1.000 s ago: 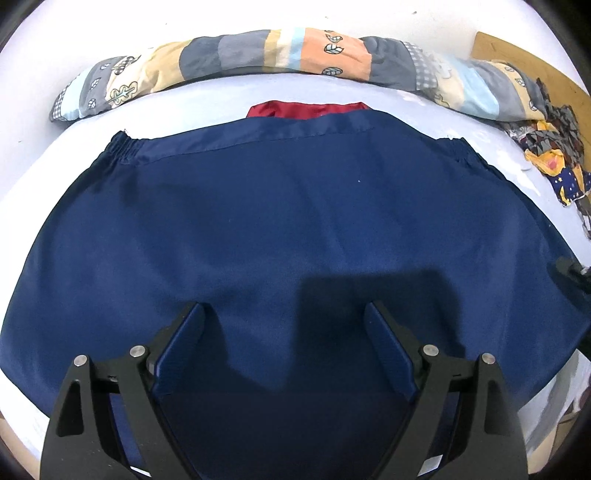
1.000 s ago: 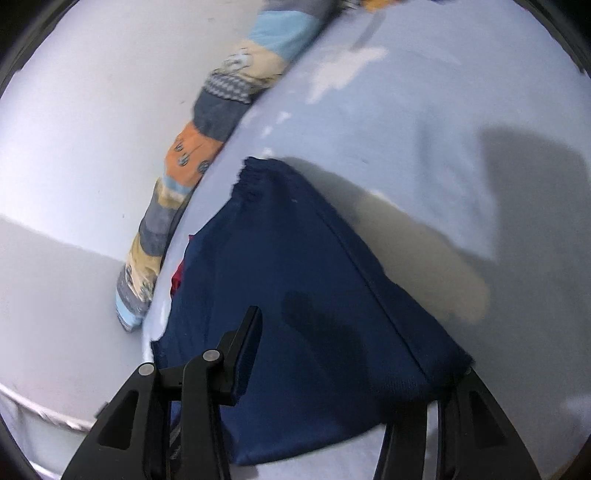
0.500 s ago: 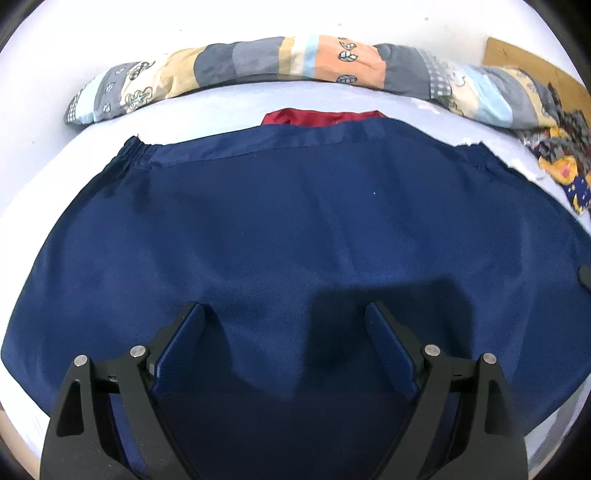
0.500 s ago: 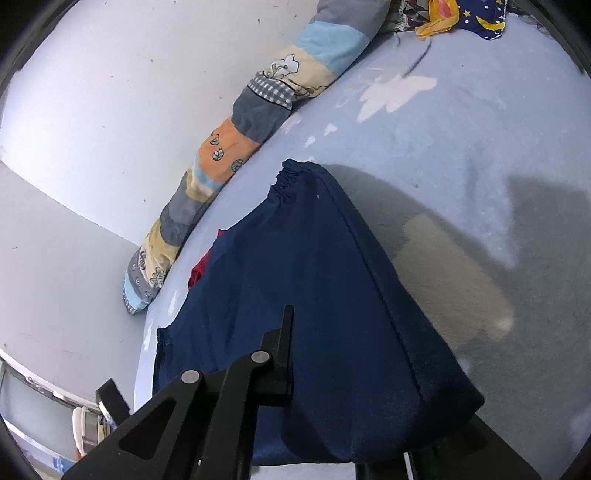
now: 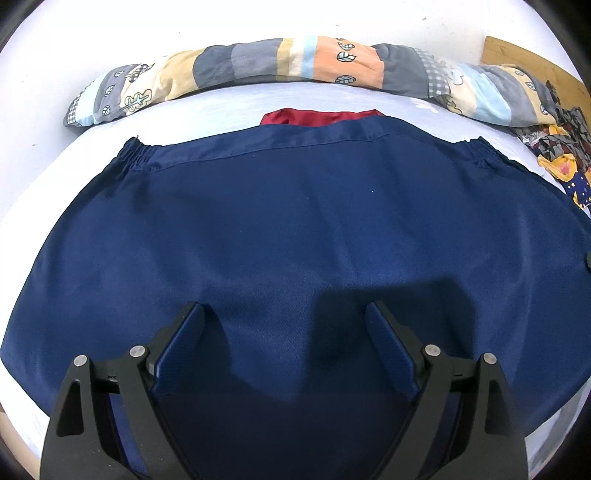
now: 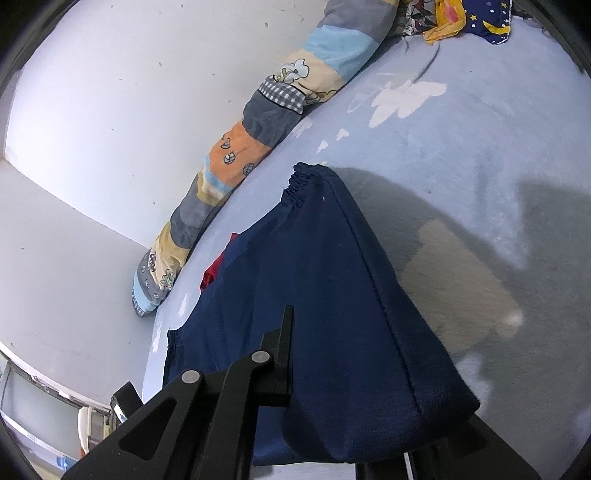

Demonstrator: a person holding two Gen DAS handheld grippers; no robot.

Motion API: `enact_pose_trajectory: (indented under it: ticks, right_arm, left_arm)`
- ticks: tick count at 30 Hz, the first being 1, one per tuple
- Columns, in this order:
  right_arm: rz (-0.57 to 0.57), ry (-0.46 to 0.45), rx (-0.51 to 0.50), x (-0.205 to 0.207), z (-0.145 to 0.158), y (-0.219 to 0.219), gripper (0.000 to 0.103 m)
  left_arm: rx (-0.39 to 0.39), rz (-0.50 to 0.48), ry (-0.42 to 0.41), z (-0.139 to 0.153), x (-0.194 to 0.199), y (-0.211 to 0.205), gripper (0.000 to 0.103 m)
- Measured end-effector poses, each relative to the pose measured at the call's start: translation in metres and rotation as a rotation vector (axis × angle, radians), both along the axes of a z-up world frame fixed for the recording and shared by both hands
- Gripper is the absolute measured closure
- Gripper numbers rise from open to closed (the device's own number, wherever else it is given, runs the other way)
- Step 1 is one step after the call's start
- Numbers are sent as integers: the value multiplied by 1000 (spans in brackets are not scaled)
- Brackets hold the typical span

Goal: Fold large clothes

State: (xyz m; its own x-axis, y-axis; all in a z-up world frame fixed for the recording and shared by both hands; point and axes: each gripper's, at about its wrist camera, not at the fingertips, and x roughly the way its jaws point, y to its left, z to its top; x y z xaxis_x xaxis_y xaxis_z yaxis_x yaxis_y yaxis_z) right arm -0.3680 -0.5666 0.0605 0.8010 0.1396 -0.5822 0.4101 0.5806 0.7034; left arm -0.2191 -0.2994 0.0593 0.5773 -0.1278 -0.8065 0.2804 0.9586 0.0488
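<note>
- Pale blue bed sheet (image 5: 229, 107) as the work surface, with worn white patches (image 6: 402, 98) on the sheet beyond the garment's gathered corner; plain white wall (image 6: 110, 92) behind.
- Large navy blue fabric garment with elastic-gathered hem corners (image 5: 295, 229) spread flat across the sheet, filling most of the left wrist view; one edge lifted off the sheet on the right side.
- Long patchwork bolster pillow in grey, orange, cream and light blue (image 5: 295, 62) along the wall, just beyond the garment's far hem.
- Dark red cloth (image 5: 317, 116) peeking out from under the garment's far hem (only a strip visible).
- Heap of patterned clothes, yellow and star-printed navy (image 6: 465, 18), past the pillow's end; wooden board (image 5: 532, 59) behind it, partly cut off.
- No readable writing or labels anywhere.
- Left gripper (image 5: 284, 332): jaws wide apart, over the garment's near part; contact with the fabric not discernible.
- Right gripper (image 6: 369, 391): jaws clamped on the garment's raised edge, one finger buried under the fabric and hidden.
- Blurred furniture at the lower-left rim of the right wrist view, too unclear to name.
</note>
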Motion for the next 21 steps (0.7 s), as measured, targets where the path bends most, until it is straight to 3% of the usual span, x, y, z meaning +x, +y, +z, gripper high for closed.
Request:
enact_pose_trajectory:
  ticks: [13, 21]
  right_arm:
    - [9, -28, 1, -2, 9, 4, 94]
    - [45, -85, -11, 5, 38, 24, 94]
  left_arm:
    - [2, -3, -2, 0, -1, 0, 12]
    - [-1, -24, 3, 0, -2, 2, 12]
